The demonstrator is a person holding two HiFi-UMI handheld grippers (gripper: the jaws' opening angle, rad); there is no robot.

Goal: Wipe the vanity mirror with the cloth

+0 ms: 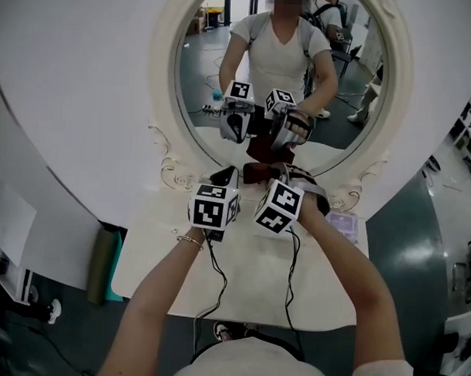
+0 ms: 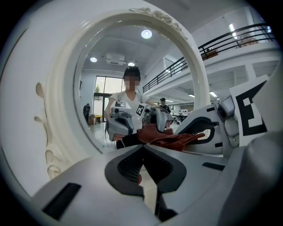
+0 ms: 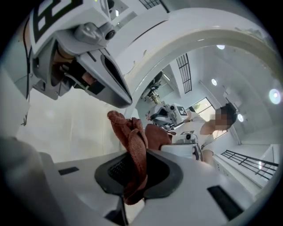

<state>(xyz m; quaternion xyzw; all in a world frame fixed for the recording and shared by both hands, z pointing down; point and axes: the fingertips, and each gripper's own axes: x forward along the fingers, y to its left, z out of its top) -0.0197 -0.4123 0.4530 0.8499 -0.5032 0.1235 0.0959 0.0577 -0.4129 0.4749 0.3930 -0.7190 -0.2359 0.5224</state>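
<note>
Starting at the left: a carved white frame point(image 1: 164, 81) round an oval mirror point(image 1: 198, 116), upright at the back of a pale counter point(image 1: 247, 292). Next, low before the glass, the left hand-held gripper point(image 1: 223, 177), jaws together, tips meeting, nothing surely caught; only a reddish sliver deep in the gap, too small to name. Just right of it, the cloth point(image 1: 259, 173): rust-brown, nubby like towelling, bunched into a twisted rope rather than spread flat, held close before the mirror's lower edge and above the counter. Touching the glass or not: cannot tell. Furthest right, the right hand-held gripper point(image 1: 273, 175), clamped firmly on that cloth, a wad sticking out past the tips and a short tail drooping below the pads. Judged as the very start of wiping, most of the glass not yet covered. To do it well: open out the bunch first, perhaps tugging a free corner with the left hand-held gripper, so as to present a broad soft face instead of a knot. Press with fabric only, keeping the hard tips off the glass to avoid scratches. Sweep in overlapping passes from the left rim across to the right, working upward from the bottom edge and easing off near the scrollwork. Keep the trailing cables point(image 1: 215, 271) from snagging on the counter's edge. Probably soft and limp in handling, prone to folding under or slipping free if pinched by too little.
</note>
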